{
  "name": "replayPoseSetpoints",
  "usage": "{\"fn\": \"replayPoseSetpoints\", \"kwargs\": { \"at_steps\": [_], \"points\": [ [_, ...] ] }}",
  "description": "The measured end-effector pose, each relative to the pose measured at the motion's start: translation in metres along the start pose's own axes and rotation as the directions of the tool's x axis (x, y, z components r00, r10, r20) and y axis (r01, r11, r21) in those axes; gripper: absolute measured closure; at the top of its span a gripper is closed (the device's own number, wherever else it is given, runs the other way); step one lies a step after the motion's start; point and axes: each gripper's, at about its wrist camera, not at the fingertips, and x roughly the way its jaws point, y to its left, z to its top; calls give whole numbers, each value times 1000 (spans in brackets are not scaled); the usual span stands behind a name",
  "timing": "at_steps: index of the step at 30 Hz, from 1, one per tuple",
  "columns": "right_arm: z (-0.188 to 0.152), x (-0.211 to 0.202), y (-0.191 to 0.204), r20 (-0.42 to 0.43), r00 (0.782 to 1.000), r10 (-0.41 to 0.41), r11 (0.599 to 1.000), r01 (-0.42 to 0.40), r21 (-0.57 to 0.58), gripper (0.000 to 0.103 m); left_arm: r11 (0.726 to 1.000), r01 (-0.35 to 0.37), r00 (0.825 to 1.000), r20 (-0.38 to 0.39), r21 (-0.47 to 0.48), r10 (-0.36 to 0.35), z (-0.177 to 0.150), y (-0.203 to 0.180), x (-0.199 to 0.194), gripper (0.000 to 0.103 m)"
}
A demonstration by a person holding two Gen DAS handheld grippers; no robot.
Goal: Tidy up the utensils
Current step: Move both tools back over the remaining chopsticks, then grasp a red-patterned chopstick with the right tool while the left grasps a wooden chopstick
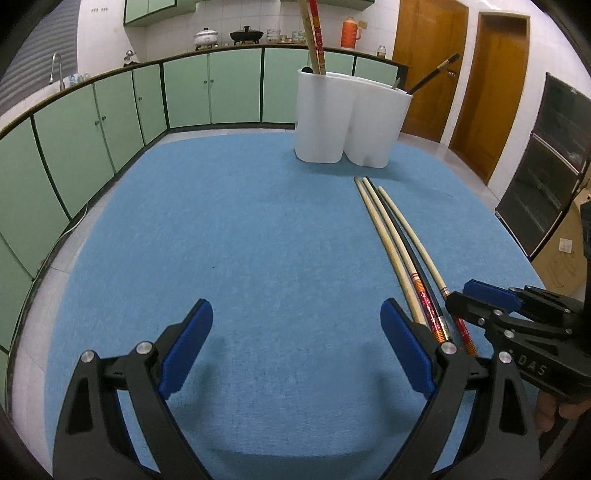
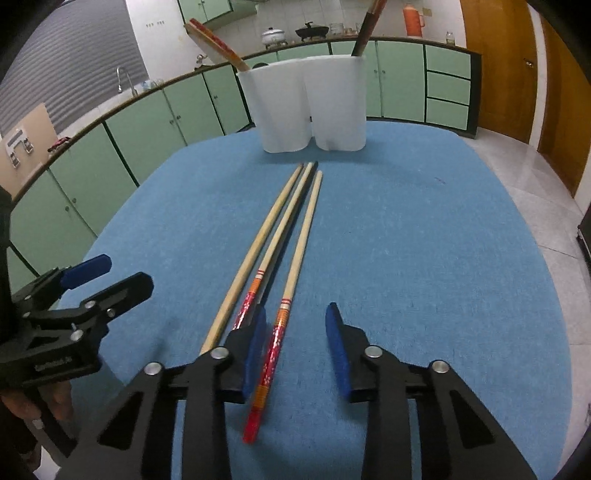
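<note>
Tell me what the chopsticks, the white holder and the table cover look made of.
Chopsticks: likely bamboo or wood, pale matte shafts, glossy red-and-orange patterned handle ends.
White holder: probably plastic, smooth, slightly translucent walls.
Table cover: woven fabric, matte blue, fine thread texture.

Green cabinets, white tiled wall, wooden doors.

The right gripper bore raised letters on its black body, roughly "DAS"; the first letters were unclear. The left gripper carried small print too blurred to read.
</note>
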Motion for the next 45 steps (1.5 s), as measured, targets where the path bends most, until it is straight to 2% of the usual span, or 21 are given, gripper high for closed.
{"fn": "replayPoseSetpoints", "kwargs": {
  "at_steps": [2, 7, 9, 18, 27, 29, 35, 38, 41, 45],
  "points": [
    [3, 2, 2, -4, 1000, -5, 1000, 5, -4, 72, 1000, 5, 1000, -1, 0, -5, 0, 0, 0, 14],
    [5, 7, 7, -13, 999, -44, 999, 44, -27, 83, 1000, 25, 1000, -3, 4, -25, 3, -4, 2, 14],
    [4, 7, 7, -15, 999, -46, 998, 46, -33, 95, 999, 34, 999, -6, 9, -34, 5, -9, 5, 14],
    [1, -8, -19, 13, 998, -68, 997, 68, 37, 97, 997, 71, 997, -40, 34, -70, 8, -30, 18, 14],
    [4, -15, -33, 43, 997, -69, 995, 66, 77, 97, 997, 60, 995, -87, 55, -56, 9, -45, 34, 14],
    [4, -16, -34, 45, 997, -68, 995, 65, 77, 97, 997, 55, 994, -103, 59, -49, 9, -47, 37, 18],
    [4, -18, -37, 52, 997, -56, 995, 52, 86, 97, 997, 45, 992, -121, 69, -36, 13, -53, 45, 20],
    [4, -18, -38, 51, 997, -54, 995, 49, 90, 97, 997, 46, 992, -123, 67, -37, 13, -54, 44, 23],
    [3, -18, -40, 49, 997, -54, 994, 49, 94, 97, 998, 48, 991, -125, 47, -41, 13, -50, 42, 31],
    [4, -14, -40, 40, 998, -52, 994, 48, 97, 97, 997, 64, 989, -134, 48, -57, 13, -52, 41, 48]
  ]
}}
